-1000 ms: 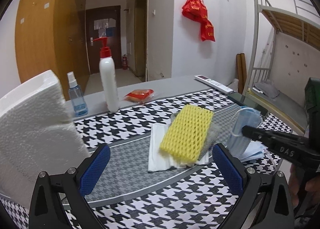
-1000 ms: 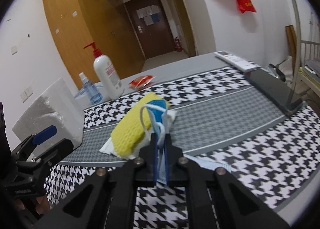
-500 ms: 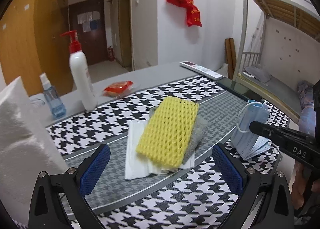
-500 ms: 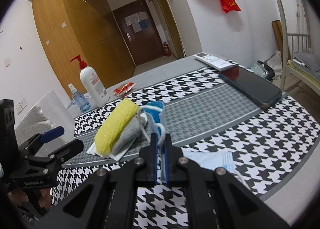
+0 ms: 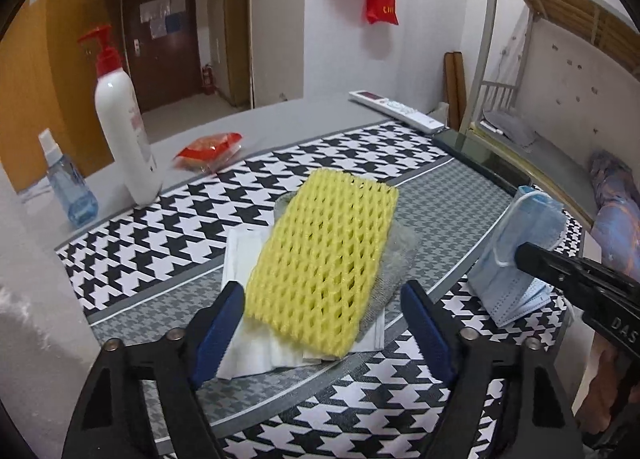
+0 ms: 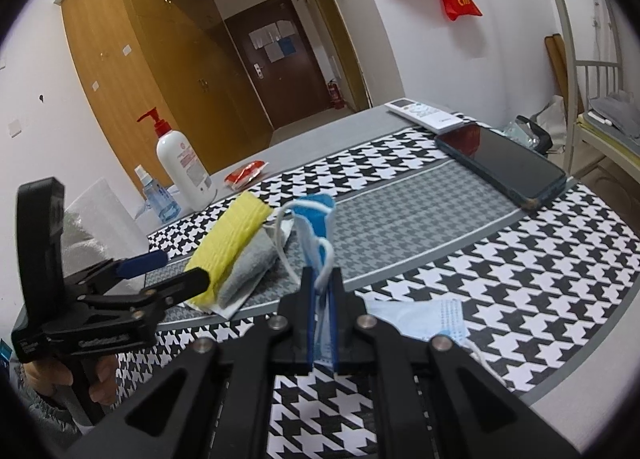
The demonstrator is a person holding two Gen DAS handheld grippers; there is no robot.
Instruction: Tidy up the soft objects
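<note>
From the left wrist view, the left claw (image 5: pixel 322 321) is closing with its blue pads on either side of the near end of the yellow foam net (image 5: pixel 324 259), not yet pressing it. The net is an open honeycomb mesh, springy and very light; it lies on a grey cloth (image 5: pixel 394 259) and a flat white folded sheet (image 5: pixel 244 243), the stack resting mid-counter on the houndstooth mat (image 5: pixel 160 243). It will likely crush under a hard squeeze, so a gentle pinch across its narrow width looks best, and the layers beneath could slide or lift with it. To the right, the right claw (image 5: pixel 520 253) holds a pleated blue face mask (image 5: pixel 516 255) upright above the mat. From the right wrist view, the right claw (image 6: pixel 322 311) is clenched on that face mask (image 6: pixel 316 227), thin, limp fabric with white elastic loops dangling; a second mask (image 6: pixel 424 319) lies flat on the counter just beside it. The left claw (image 6: pixel 176 271) reaches around the yellow net's (image 6: pixel 230 239) near end.
</note>
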